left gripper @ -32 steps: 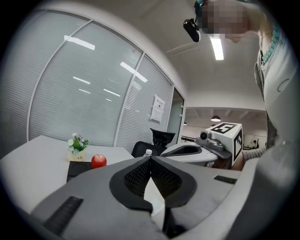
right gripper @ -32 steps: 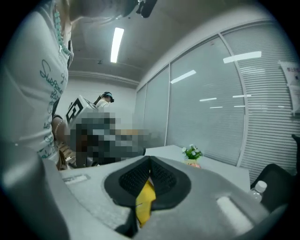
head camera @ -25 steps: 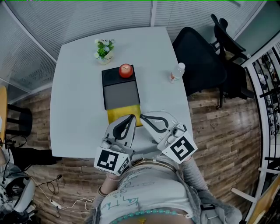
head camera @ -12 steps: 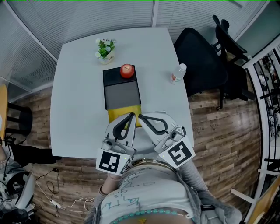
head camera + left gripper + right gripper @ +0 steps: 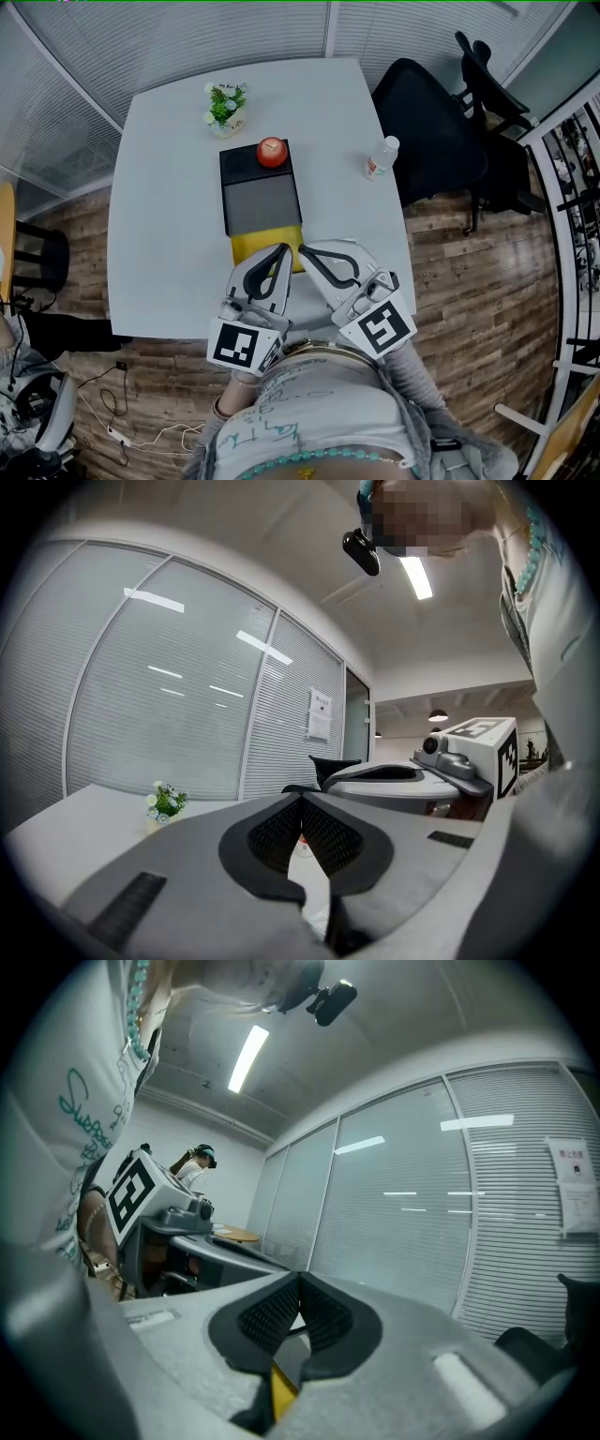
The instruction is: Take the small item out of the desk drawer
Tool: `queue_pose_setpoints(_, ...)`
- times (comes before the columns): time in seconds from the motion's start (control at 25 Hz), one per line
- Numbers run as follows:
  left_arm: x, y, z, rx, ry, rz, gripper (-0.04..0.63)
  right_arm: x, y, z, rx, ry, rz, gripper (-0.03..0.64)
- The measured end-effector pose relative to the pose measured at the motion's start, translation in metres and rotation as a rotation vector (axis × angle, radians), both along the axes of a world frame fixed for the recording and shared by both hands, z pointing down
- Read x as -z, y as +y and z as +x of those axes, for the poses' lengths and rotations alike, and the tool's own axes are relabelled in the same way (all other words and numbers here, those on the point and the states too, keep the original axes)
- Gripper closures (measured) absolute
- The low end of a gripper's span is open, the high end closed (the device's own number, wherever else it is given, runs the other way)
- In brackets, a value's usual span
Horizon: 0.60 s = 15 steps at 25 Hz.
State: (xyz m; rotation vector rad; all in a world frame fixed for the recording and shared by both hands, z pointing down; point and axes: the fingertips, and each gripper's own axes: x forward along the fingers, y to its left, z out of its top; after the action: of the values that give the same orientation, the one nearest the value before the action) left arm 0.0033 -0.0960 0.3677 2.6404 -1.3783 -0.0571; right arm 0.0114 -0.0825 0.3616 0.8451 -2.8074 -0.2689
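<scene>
Table (image 5: 159, 206) with plant (image 5: 225, 105), drawer box (image 5: 260, 199), bottle (image 5: 380, 157)

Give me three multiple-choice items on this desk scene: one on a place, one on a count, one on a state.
1. Where does the red apple sit?
A. on the far end of the black box
B. on the chair seat
C. on the floor

2. How many water bottles stand on the white table?
A. none
B. one
C. three

3. How do the left claw and right claw stand?
A. both wide open
B. both shut with nothing held
C. one grips the apple

Key:
1 A, the apple rests on the box's top, at the end away from the person.
2 B, a single bottle stands near the table's right edge.
3 B, each gripper view shows the pads meeting at the tips with nothing held.
</scene>
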Motion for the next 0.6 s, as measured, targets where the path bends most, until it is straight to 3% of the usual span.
queue_pose_setpoints(0.6, -0.0049, 0.0007, 0.0007, -0.011, 0.004, -0.013, 0.597, -0.0018, -0.0006, 0.0001, 0.005, 0.007, 0.002, 0.614)
